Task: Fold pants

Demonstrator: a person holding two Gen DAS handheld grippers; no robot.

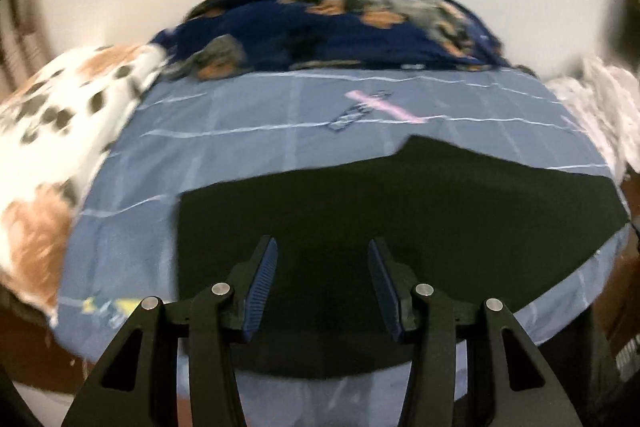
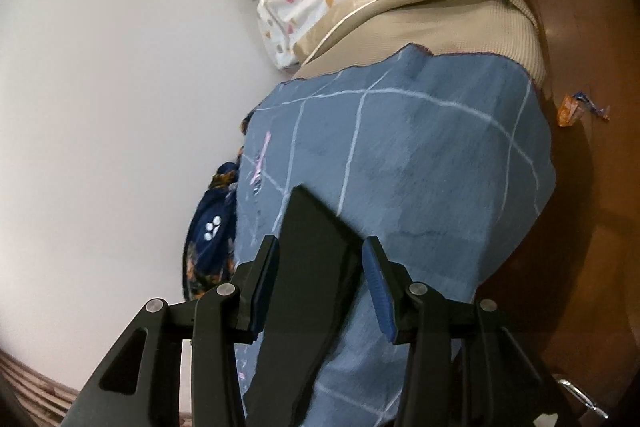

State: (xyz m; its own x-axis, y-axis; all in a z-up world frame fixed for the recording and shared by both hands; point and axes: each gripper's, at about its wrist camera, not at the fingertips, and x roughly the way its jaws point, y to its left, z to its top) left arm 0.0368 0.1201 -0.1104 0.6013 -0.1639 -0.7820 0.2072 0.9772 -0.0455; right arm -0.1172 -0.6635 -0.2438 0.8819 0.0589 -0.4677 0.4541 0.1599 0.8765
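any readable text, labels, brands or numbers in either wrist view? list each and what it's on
No readable text in either view.
Pink strip and dark patch printed on the blue checked bedsheet: marks too blurred to read.
Yellow print near the sheet's front left edge: blurred, no letters made out.
Orange wrapper on the brown floor: too small to read.
Black pants: no label visible.

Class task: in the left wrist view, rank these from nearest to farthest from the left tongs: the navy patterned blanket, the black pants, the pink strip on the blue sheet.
1. Black pants, right beneath the left tongs.
2. Pink strip, mid-sheet, beyond the pants.
3. Navy patterned blanket, at the bed's far edge against the wall.
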